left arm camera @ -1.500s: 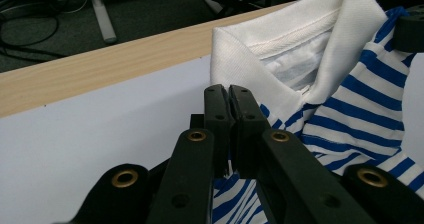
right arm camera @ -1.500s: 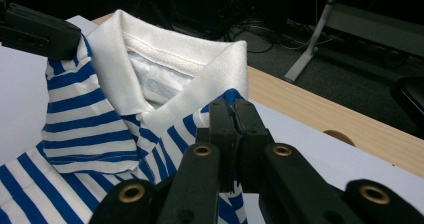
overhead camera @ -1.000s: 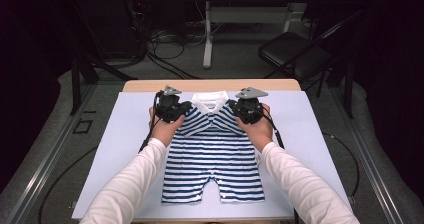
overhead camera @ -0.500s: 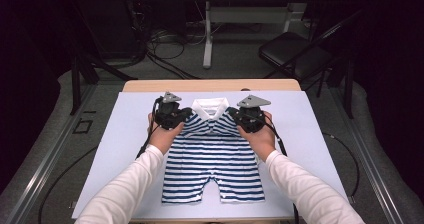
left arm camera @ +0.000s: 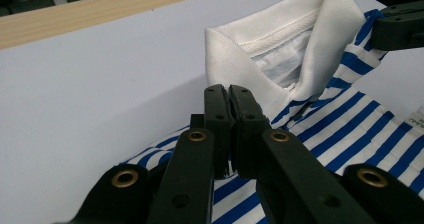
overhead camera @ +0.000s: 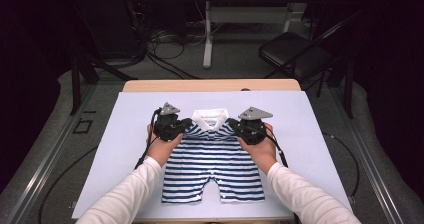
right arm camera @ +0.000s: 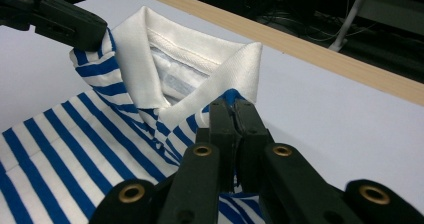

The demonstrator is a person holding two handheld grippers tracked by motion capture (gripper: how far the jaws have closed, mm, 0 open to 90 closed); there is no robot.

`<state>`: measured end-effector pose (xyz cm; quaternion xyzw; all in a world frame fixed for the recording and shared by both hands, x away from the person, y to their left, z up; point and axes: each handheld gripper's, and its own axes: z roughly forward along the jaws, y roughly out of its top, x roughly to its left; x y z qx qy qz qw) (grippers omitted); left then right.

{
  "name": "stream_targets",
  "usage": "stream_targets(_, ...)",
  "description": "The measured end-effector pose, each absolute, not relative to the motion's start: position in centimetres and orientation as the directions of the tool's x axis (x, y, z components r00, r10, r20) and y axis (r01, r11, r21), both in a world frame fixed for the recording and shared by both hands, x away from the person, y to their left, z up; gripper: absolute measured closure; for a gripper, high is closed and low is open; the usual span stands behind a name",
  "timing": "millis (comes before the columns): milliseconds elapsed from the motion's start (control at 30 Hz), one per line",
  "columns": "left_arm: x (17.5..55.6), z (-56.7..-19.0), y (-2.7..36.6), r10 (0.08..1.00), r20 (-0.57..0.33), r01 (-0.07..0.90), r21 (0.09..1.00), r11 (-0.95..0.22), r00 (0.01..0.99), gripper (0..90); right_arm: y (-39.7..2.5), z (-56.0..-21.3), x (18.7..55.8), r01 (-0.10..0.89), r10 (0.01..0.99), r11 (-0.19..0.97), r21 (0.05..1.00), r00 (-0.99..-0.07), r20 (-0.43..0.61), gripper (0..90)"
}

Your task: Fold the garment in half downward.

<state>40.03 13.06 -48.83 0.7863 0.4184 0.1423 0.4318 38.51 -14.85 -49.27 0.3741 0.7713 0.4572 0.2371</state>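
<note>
Striped romper (overhead camera: 212, 159) flat on counter (overhead camera: 110, 134), white collar (overhead camera: 207, 116) raised. Left gripper (left arm camera: 229, 91) and right gripper (right arm camera: 233, 105): jaws closed, apparently pinching shoulder fabric beside collar.

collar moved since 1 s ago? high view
Yes. The white collar has slid toward the person, away from the table's wooden far edge, with both grippers shut on the striped romper shoulders.

The striped romper's (overhead camera: 212, 164) shoulders lie hidden under both grippers in the high view. In the left gripper view the pinched cloth vanishes between the shut jaws, and the romper runs off the right and bottom edges. Its label (left arm camera: 416, 120) print is too small to read.
</note>
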Motion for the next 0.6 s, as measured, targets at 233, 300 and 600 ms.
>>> stream_targets(233,39.3,-49.6,13.4,0.774,-0.165,0.547,0.795,-0.262,0.611,87.6,-14.9,-50.1,37.7,0.369,0.793,0.296,0.881,-0.609,-0.012,88.4)
stream_targets(300,39.1,-49.8,13.6,0.773,-0.169,0.547,0.796,-0.259,0.611,87.6,-15.0,-50.2,37.5,0.368,0.792,0.297,0.881,-0.61,-0.013,88.4)
stream_targets(600,38.1,-50.3,13.7,0.771,-0.167,0.543,0.798,-0.26,0.614,87.6,-15.5,-50.9,36.7,0.387,0.786,0.276,0.88,-0.618,0.024,88.4)
